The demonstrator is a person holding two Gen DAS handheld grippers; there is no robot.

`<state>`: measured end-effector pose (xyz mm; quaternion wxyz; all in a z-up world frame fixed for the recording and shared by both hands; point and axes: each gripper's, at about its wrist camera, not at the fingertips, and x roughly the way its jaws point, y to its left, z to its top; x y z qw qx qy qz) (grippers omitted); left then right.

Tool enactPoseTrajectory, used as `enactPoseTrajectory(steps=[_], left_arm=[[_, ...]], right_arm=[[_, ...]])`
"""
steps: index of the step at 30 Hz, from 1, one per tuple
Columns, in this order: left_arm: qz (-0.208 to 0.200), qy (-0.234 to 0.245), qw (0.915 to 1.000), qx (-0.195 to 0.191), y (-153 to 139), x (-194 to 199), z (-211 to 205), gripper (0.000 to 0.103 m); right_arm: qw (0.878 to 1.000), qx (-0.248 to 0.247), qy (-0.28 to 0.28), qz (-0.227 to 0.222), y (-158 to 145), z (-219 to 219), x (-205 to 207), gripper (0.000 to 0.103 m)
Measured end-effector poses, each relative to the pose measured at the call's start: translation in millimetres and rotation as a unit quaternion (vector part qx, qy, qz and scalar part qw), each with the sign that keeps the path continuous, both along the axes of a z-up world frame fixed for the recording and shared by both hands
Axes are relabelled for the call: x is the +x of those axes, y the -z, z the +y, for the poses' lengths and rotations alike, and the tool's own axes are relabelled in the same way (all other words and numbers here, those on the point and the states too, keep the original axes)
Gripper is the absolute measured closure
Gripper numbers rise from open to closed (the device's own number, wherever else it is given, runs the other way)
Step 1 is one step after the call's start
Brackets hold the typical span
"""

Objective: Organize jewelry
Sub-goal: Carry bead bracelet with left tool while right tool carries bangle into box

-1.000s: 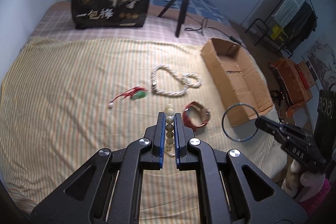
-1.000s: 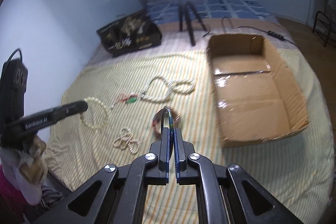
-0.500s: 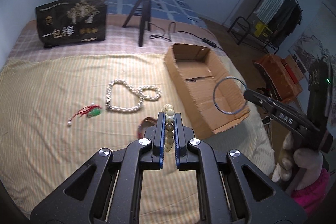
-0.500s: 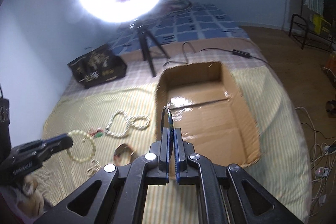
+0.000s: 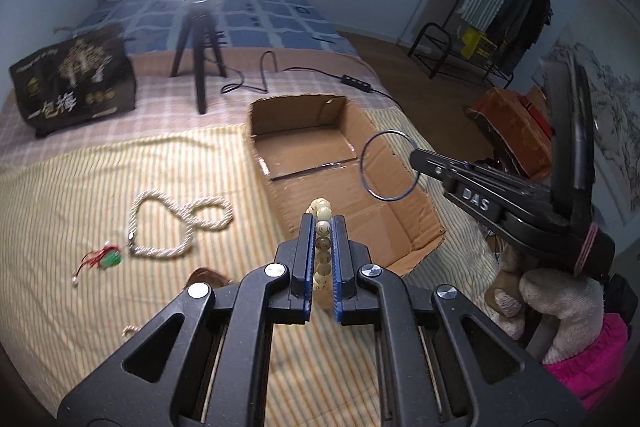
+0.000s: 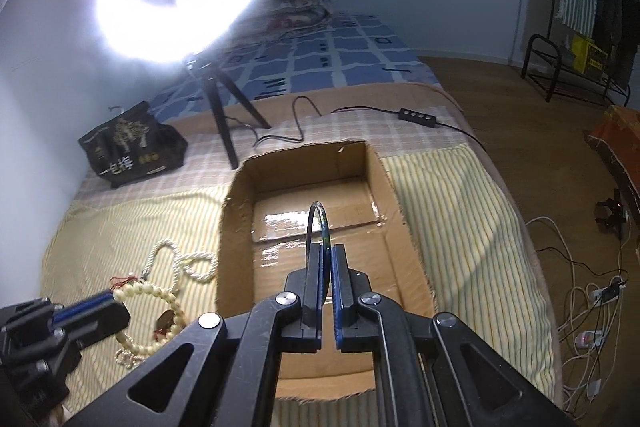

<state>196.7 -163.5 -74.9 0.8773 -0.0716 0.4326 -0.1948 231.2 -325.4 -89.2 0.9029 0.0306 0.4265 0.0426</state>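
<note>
Your left gripper (image 5: pixel 322 227) has its jaws clamped on the cream beaded bracelet (image 5: pixel 322 233), held at the near edge of the open brown cardboard box (image 5: pixel 416 227). Your right gripper (image 6: pixel 327 259) grips the thin dark bangle (image 6: pixel 316 223) over the box interior on the bed (image 6: pixel 452 211).

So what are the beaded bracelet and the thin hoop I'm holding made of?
Cream beaded bracelet: round, dull, mottled beads with dark markings, maybe wood, stone or resin. Thin dark hoop bangle: rigid, wire-thin, with a bluish sheen, likely metal, possibly plastic.
</note>
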Motion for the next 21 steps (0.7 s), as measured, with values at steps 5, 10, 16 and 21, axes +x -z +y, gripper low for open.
enactPoseTrajectory(steps=[5, 10, 16, 21], left_arm=[[-0.001, 0.012, 0.9998, 0.018, 11.8, 5.9, -23.7, 0.098], [-0.002, 0.019, 0.9993, 0.032, 22.1, 8.6, -37.5, 0.098], [-0.002, 0.022, 0.9991, 0.036, 28.0, 10.1, -42.6, 0.098], [0.0, 0.018, 0.9992, 0.037, 28.6, 11.8, -38.9, 0.086]], right_arm=[[1.0, 0.002, 0.009, 0.005, 7.3, -8.0, 12.3, 0.102], [1.0, 0.006, 0.009, 0.01, 14.5, -9.9, 21.6, 0.102], [1.0, 0.007, 0.009, 0.011, 18.6, -9.7, 25.6, 0.102], [1.0, 0.015, 0.014, 0.006, 16.4, -13.4, 25.6, 0.07]])
